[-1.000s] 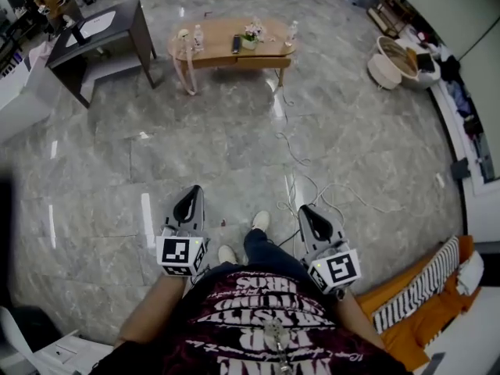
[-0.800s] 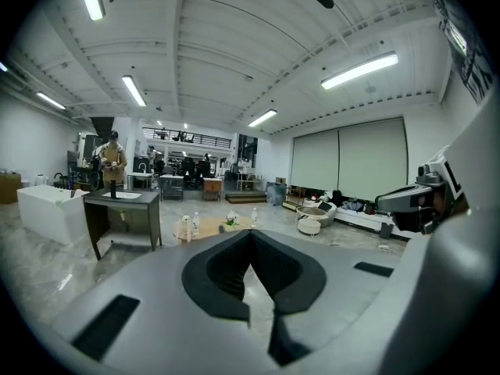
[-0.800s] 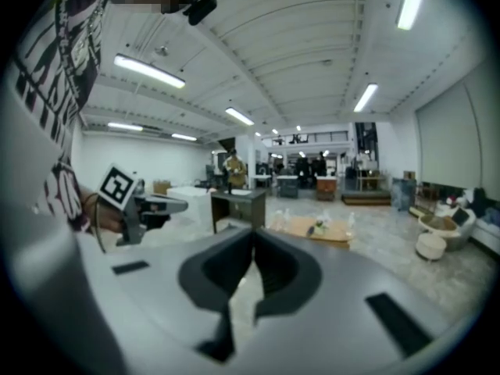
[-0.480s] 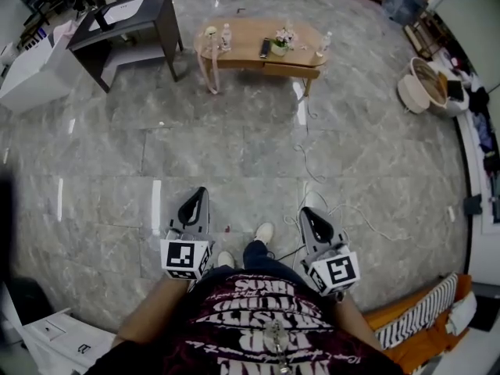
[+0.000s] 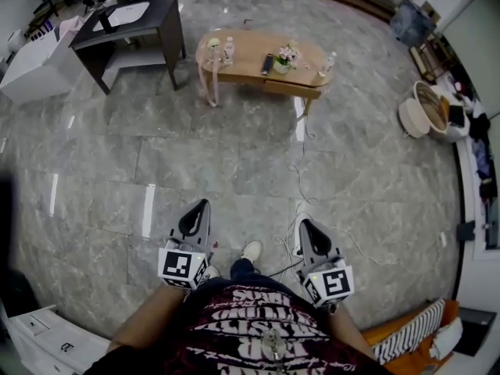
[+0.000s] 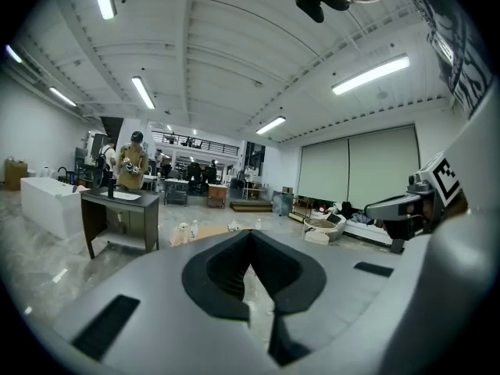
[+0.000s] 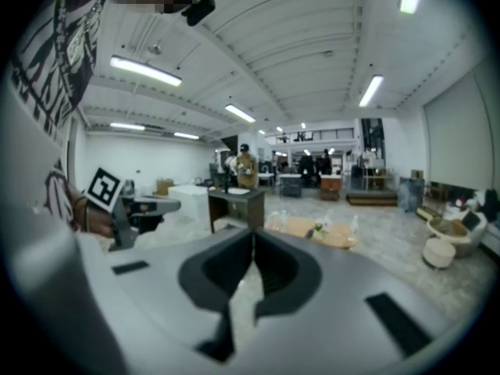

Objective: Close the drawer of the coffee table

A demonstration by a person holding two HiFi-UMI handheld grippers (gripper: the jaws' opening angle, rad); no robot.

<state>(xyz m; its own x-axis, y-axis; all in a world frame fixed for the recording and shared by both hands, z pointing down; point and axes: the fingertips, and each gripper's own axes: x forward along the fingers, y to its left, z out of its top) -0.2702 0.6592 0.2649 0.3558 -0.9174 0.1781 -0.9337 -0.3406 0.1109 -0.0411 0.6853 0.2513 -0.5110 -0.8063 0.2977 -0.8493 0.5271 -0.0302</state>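
Note:
The oval wooden coffee table [image 5: 250, 51] stands far ahead across the marble floor, with bottles, a flower pot and a remote on top. Its drawer [image 5: 291, 87] shows under the near edge on the right and seems to stick out a little. My left gripper [image 5: 201, 208] and right gripper [image 5: 305, 226] are held low in front of the person's body, both shut and empty, far short of the table. In the left gripper view the left gripper [image 6: 250, 237] points toward the table [image 6: 205, 231]. The right gripper [image 7: 254, 237] points at the table [image 7: 312, 231] too.
A dark desk [image 5: 134, 23] and a white cabinet [image 5: 37, 67] stand at the back left. Cables [image 5: 301, 170] trail over the floor between me and the table. Baskets [image 5: 426, 109] sit at the right, an orange striped seat [image 5: 406, 336] at the lower right.
The person has walked forward: the coffee table sits lower and larger in the head view. Both grippers stay shut, held the same way in front of the body.

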